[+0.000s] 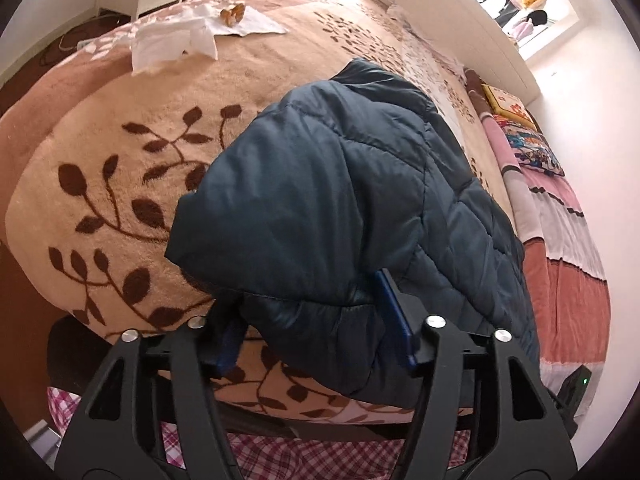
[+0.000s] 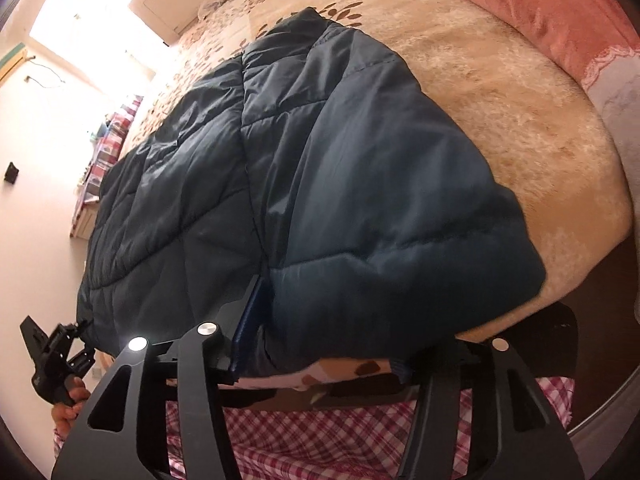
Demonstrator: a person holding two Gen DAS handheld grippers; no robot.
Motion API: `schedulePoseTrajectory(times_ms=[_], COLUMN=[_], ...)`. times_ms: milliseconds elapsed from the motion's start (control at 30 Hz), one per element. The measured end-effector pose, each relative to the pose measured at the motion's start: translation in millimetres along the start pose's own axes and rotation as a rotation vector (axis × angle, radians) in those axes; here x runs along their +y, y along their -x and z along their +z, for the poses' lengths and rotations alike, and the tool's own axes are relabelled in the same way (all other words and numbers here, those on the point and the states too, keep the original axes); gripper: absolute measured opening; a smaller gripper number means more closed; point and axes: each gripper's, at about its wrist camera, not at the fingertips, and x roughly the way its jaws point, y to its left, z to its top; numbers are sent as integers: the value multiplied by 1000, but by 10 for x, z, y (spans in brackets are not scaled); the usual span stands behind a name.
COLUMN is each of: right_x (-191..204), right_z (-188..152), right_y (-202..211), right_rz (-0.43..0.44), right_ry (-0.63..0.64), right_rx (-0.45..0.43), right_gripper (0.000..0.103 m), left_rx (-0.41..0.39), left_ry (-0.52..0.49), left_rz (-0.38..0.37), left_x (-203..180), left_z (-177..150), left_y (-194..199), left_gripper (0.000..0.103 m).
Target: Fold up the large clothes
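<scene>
letting go of the jacket's near hem after a fold

the dark blue quilted jacket (image 1: 344,200) lies folded on the beige leaf-print blanket (image 1: 120,184), its near hem at the blanket's near edge, above the pink checked sheet (image 1: 256,452). the white tissues (image 1: 176,40) sit far beyond the jacket, toward the blanket's far side.

the left gripper (image 1: 320,332) has its jaws spread wide, one on each side of the jacket's hem; the padding bulges between them, but the blue pads do not look pressed into it. the right gripper (image 2: 320,356) is likewise parted around the hem at the jacket's other near corner, with no visible squeeze.

this reads as a release at the end of one fold. judging by the bulky, long shape left, the next move likely calls for backing both tools clear of the hem without dragging it, then regrasping for another fold toward the jacket's far end.
</scene>
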Motion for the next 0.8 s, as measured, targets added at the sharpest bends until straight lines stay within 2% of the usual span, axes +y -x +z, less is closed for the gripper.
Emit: schedulePoseTrajectory(times_ms=[100,267,300,367,467,533,567,633,700,800], right_x=[33,70,112,247,590,817,999,1269,1584,1911], right_z=[-128,-276,-298,-304,-196,-92,-13,106,246,513], right_y=[107,401,496,615,596,488,406,275,84,-281], right_rz=[-20,-94,-100,-81,26,75,101,118,112,82], right_ry=[21,107,133,189,262,299,331,387,446,465], right_rx=[13,-24,-51,-87,-96,-78,-79,-82,-73,-34], right_gripper=[60,59,57,38,22,18,17,16,15,15], left_rx=[2,9,10,8,2,-10,-24,-53,-81,-93], left_ry=[8,32,35,41,53,44,23,-35,-78,-83], left_rz=[-8,-13,-14,-14,-31,-60,-65,-52,-41,-53], left_x=[17,57,61,63,73,65,38,-31,-91,-105], left_z=[6,10,3,0,-5,-7,-13,-35,-54,-36], left_y=[-22,-96,-109,-144,-163,-148,-121,-61,-4,35], left_gripper=[64,71,72,72,72,57,46,30,25,23])
